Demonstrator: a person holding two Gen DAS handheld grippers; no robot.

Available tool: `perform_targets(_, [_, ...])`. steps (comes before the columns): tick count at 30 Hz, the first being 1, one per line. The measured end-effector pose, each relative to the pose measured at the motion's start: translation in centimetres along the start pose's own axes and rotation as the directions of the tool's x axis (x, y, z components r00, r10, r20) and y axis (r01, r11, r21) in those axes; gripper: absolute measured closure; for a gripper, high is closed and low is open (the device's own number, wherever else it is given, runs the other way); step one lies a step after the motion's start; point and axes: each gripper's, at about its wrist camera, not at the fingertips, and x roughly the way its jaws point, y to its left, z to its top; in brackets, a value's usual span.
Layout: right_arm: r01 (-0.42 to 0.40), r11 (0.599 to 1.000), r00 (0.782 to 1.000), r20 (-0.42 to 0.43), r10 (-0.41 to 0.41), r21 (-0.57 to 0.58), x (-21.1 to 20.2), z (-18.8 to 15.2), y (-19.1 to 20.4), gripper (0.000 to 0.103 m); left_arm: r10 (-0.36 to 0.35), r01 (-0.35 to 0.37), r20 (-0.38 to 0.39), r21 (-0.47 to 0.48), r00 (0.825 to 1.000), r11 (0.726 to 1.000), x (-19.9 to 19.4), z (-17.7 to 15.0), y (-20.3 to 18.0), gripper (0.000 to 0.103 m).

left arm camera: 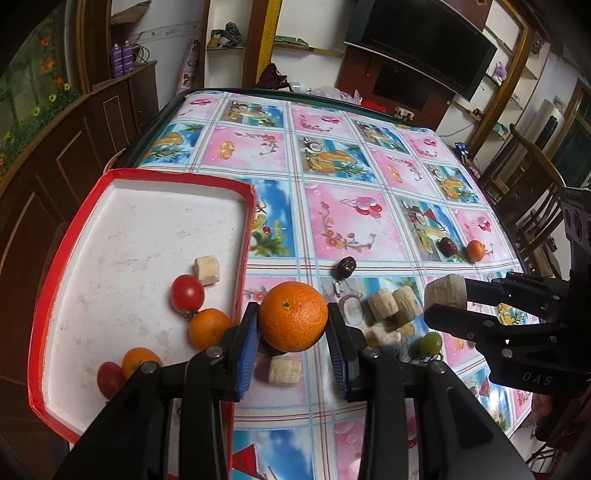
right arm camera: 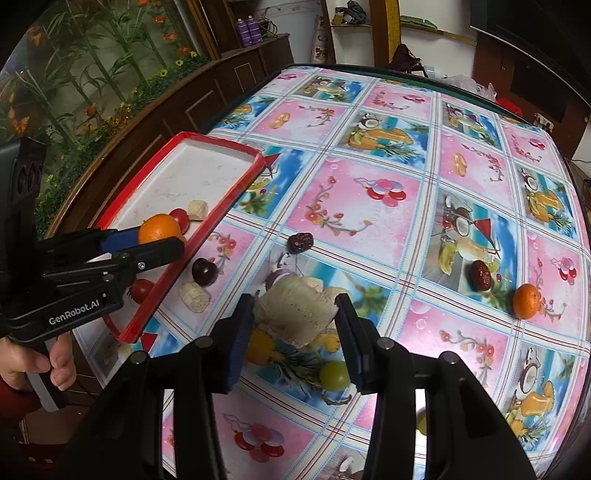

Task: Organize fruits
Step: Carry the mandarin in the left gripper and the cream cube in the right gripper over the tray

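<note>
Beside tray (left arm camera: 59, 236) rim, left tool (left arm camera: 293, 325) grips orange (left arm camera: 293, 316).

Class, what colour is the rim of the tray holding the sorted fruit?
Red, around a white inside: the tray shows best in the left wrist view.

We saw a room with white walls (left arm camera: 166, 22) and lots of dark brown wood. A long wooden cabinet (left arm camera: 74, 155) ran along one side. Above it was a big picture of green plants and orange flowers (right arm camera: 85, 74). Two purple bottles (left arm camera: 122, 59) stood on the cabinet. Open shelves (left arm camera: 225, 46) held small things we could not make out. A big black TV (left arm camera: 424, 40) hung on the far wall. A wooden chair (left arm camera: 535, 206) stood close by. The surface wore a bright cloth (left arm camera: 332, 155) with pink and blue squares. The light was soft.
</note>
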Motion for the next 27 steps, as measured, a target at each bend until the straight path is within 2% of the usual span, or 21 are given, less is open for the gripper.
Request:
perform_targets(15, [-0.076, 0.992, 0.997, -0.037, 0.073, -0.101, 2.5, 1.7, 4.4, 0.056, 0.088, -0.087, 0.002, -0.12, 0.996, 0.989, -1.8, -1.9, 5.2, 0.069])
perform_targets(27, [-0.142, 0.972, 0.99, -0.048, 0.135, -0.188, 5.0, 4.9, 9.2, 0.056, 0.152, -0.145, 0.014, -0.226, 0.988, 0.963, -3.7, -2.0, 11.0, 0.069])
